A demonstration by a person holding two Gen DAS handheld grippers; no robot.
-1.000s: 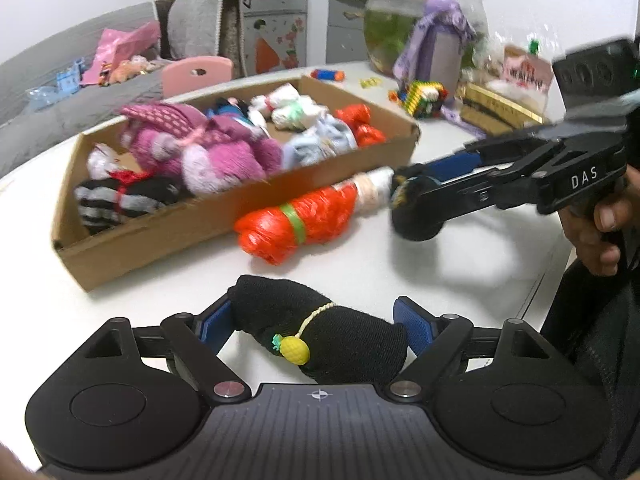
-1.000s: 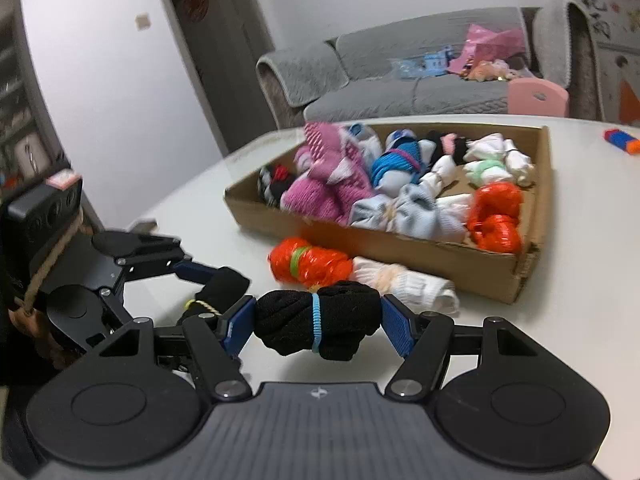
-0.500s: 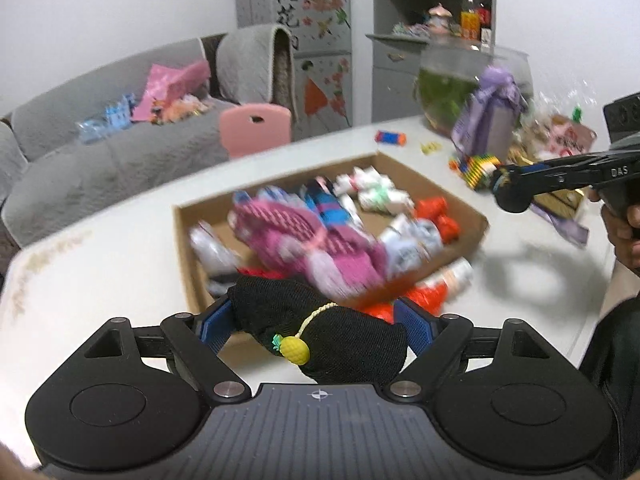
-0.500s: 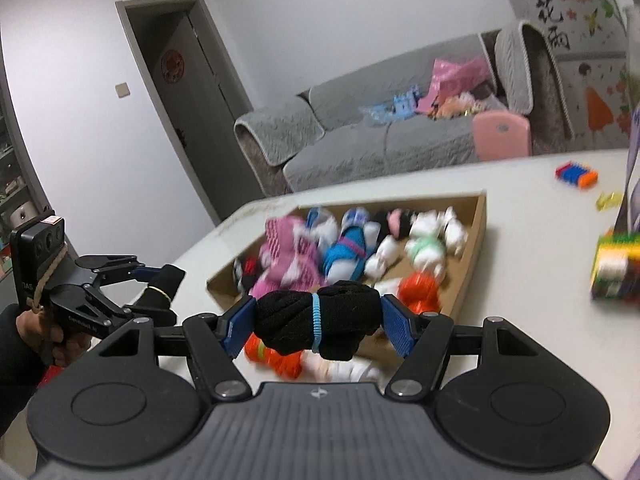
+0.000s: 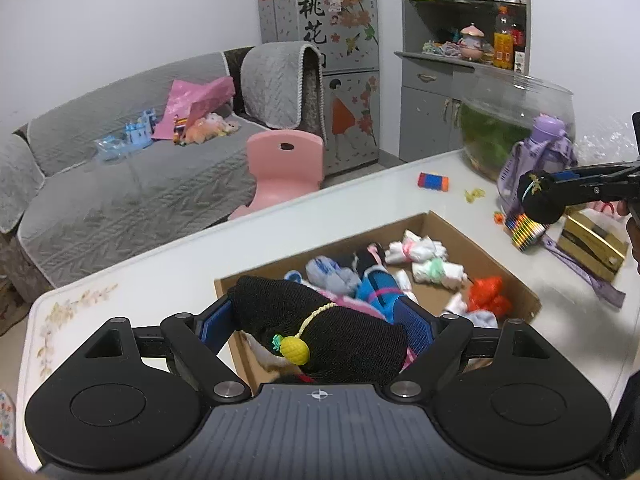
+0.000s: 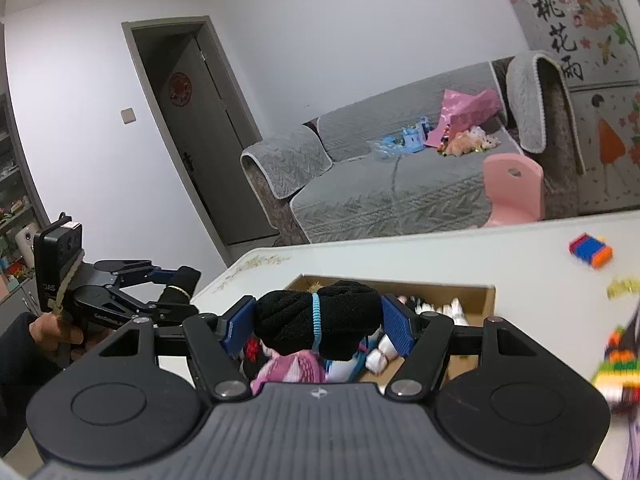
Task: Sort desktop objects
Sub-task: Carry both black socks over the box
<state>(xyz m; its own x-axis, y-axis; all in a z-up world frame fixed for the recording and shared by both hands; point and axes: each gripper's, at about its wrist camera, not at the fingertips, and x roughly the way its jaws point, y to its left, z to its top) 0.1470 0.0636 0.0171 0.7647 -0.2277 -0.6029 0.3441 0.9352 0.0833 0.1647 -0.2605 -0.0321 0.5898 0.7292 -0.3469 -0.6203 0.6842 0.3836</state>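
Socks fill most of the box [image 5: 440, 224], and the left gripper [image 5: 320, 320] and right gripper [image 6: 318, 322] each squeeze a black sock roll, not yet dropped in

White table [image 5: 168, 276], floral print at its left corner. Cardboard box [image 5: 448, 228] sits on it at frame centre. Behind the box, upper right: striped block [image 5: 433, 181], yellow scrap [image 5: 474, 194]. Right edge: fishbowl [image 5: 516, 124], purple bottle [image 5: 538, 152], multicoloured block stack [image 5: 526, 230], gold box [image 5: 592, 246], purple strap [image 5: 588, 272] trailing flat.
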